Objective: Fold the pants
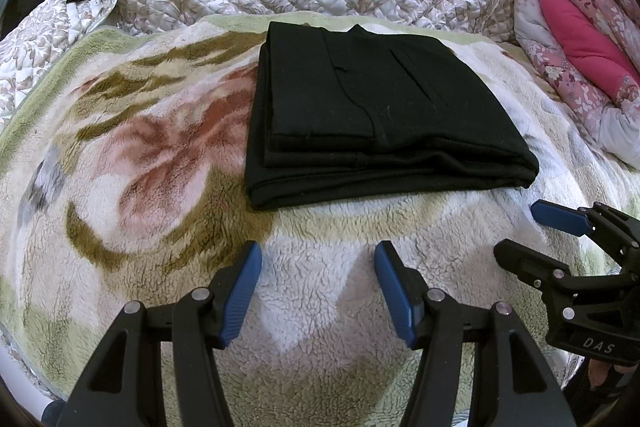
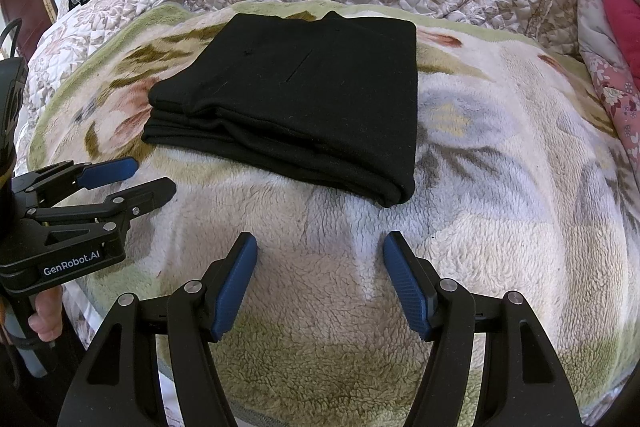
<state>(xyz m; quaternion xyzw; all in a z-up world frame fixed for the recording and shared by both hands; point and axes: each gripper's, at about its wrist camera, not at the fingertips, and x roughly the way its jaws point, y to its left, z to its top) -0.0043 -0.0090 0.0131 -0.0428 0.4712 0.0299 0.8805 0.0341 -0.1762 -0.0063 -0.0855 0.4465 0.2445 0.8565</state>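
both tools, left tool (image 1: 318, 259) and right tool (image 2: 320, 249), hover spread wide and empty; folded black pants (image 1: 372, 115) lie ahead on the fleece blanket (image 1: 140, 147).

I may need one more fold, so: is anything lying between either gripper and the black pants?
Nothing visible. Only bare fleece blanket separates the open left gripper and the open right gripper from the folded pants.
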